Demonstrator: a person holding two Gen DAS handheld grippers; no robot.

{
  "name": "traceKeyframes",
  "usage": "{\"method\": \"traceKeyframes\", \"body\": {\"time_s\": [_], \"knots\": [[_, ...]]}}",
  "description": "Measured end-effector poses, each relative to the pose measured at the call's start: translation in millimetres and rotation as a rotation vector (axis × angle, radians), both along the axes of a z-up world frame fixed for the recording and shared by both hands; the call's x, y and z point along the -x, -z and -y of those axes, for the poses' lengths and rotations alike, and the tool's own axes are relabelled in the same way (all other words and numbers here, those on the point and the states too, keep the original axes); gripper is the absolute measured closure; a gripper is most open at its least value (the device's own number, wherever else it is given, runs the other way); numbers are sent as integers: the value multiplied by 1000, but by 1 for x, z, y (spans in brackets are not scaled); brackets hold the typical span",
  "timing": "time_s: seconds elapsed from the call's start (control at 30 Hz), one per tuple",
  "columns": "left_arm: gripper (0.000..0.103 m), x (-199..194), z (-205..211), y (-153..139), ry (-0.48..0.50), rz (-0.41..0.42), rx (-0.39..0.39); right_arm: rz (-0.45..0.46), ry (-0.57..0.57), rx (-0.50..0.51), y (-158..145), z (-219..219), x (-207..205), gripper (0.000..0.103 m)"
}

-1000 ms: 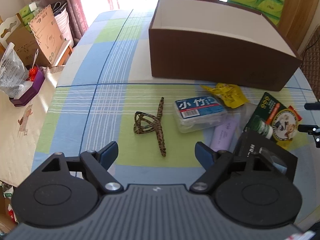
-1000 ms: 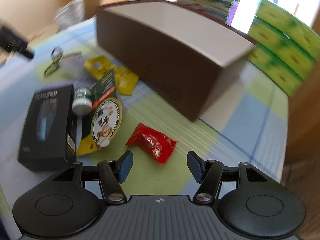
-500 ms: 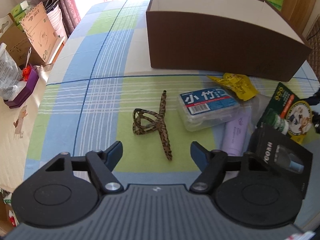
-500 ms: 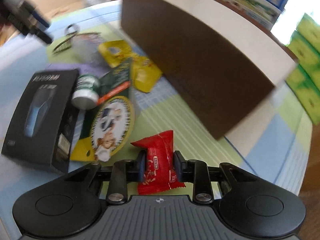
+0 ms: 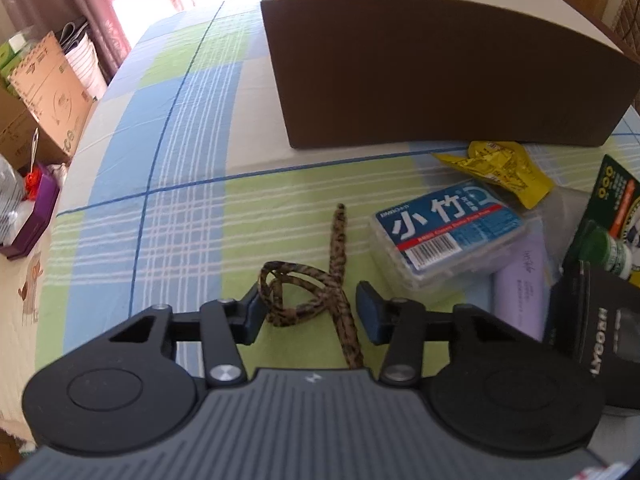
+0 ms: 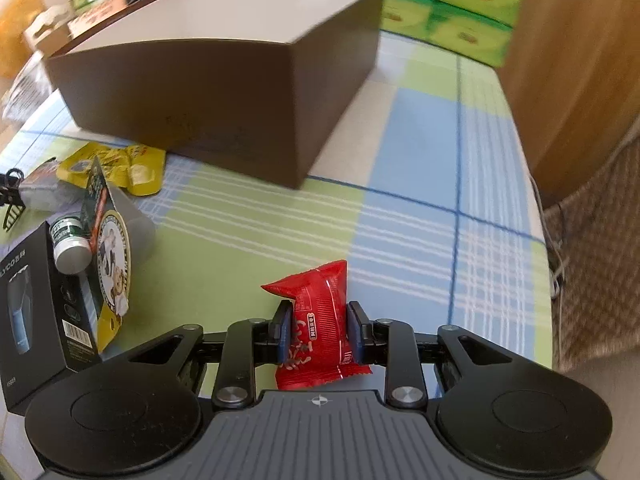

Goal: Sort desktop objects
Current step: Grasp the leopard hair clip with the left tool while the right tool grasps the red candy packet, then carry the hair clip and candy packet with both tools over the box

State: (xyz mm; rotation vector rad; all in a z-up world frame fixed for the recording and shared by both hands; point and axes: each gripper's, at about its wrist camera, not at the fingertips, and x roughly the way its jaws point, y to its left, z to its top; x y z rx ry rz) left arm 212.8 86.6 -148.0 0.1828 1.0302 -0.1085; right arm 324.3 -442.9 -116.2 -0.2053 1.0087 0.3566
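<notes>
A leopard-print hair tie (image 5: 304, 292) lies on the checked tablecloth, and my left gripper (image 5: 310, 312) straddles it. Its jaws are closing: the left pad touches the loop, while the right pad stands a little clear of the strap. In the right wrist view my right gripper (image 6: 319, 332) is shut on a red snack packet (image 6: 316, 288), pads pressing both sides. The open brown box (image 5: 440, 80) with its white inside stands behind the items, and the same brown box (image 6: 200, 92) appears beyond the packet.
Right of the hair tie lie a clear case with a blue label (image 5: 448, 232), a yellow packet (image 5: 500, 168), a purple tube (image 5: 520, 292), a black carton (image 5: 596, 320) and a green card with a small bottle (image 5: 616, 216). Cardboard boxes (image 5: 44, 92) stand off the table's left edge. Green tissue packs (image 6: 448, 4) sit behind.
My left gripper came down over the hair tie and its jaws narrowed around it. My right gripper closed on the red packet and rolled, so the box now looks level.
</notes>
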Motion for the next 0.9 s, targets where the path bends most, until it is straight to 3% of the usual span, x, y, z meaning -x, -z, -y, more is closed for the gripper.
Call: {"method": "traceKeyframes", "body": {"time_s": [0.1,0.17,0.2,0.23,0.57,0.67,0.73,0.9], "knots": [[66,-1,-2,2,25,25,15,5,16,-8,-2,1,4,74],[66,1,-2,3,44,45,13,18,25,-7,-3,1,9,59],[66,3,-2,3,53,51,6,27,21,-7,-4,0,10,45],[66,4,-1,3,58,54,-3,41,12,-5,-5,-2,13,43],[69,18,-10,-9,17,66,7,54,-32,56,5,-13,9,43],[69,19,-12,-10,5,64,5,52,-38,66,7,-14,8,47],[69,20,-13,-10,-4,65,9,34,-38,66,9,-14,7,75],[69,25,-13,-14,-27,63,32,18,0,22,1,-8,8,79]]}}
